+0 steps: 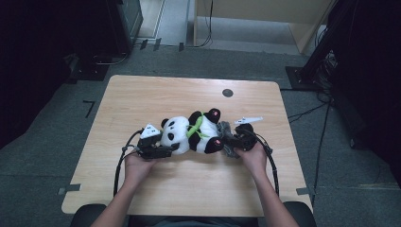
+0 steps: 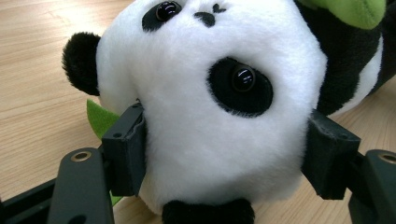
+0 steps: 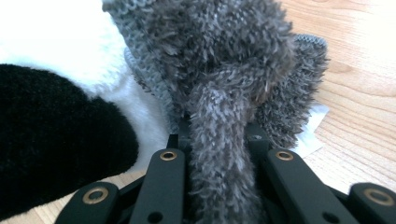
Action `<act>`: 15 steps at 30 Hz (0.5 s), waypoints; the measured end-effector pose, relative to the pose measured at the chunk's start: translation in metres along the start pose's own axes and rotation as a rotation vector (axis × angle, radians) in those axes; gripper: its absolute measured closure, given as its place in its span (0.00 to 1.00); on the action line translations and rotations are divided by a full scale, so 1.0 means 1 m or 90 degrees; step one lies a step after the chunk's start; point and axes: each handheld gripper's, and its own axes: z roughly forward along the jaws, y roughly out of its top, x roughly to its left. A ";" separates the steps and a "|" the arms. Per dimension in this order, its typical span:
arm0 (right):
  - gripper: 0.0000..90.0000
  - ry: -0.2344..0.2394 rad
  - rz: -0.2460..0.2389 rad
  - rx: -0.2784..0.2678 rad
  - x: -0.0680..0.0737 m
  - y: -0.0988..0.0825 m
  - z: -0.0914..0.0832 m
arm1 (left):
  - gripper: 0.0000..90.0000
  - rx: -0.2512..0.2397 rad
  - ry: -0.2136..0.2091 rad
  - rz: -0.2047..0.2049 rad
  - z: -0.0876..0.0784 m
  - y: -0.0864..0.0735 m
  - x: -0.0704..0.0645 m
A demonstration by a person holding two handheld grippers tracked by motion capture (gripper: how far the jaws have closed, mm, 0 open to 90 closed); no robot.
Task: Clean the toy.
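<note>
Left gripper view: panda's head (image 2: 210, 107) clamped between jaws; right gripper (image 3: 219, 154) pinching grey fabric (image 3: 219, 70).

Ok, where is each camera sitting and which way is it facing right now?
High view: above the person's side, looking forward and down at the table; forearms, left gripper and right gripper show.
Left gripper view: on the left gripper, looking along its jaws, clamped on the panda's head.
Right gripper view: on the right gripper, jaws pinching the grey fuzzy cloth.
Shared: the panda appears in all three.
</note>
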 end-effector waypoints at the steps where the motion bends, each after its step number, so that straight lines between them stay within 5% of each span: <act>1: 0.85 0.001 0.001 0.000 -0.001 0.000 0.000 | 0.31 0.000 0.000 0.000 0.000 0.000 0.000; 7: 0.85 0.007 0.011 -0.009 -0.003 0.004 -0.010 | 0.30 -0.002 -0.003 0.005 -0.001 0.000 0.001; 15: 0.85 0.007 -0.025 -0.061 0.003 0.017 -0.039 | 0.30 0.000 0.003 0.008 -0.001 0.001 0.000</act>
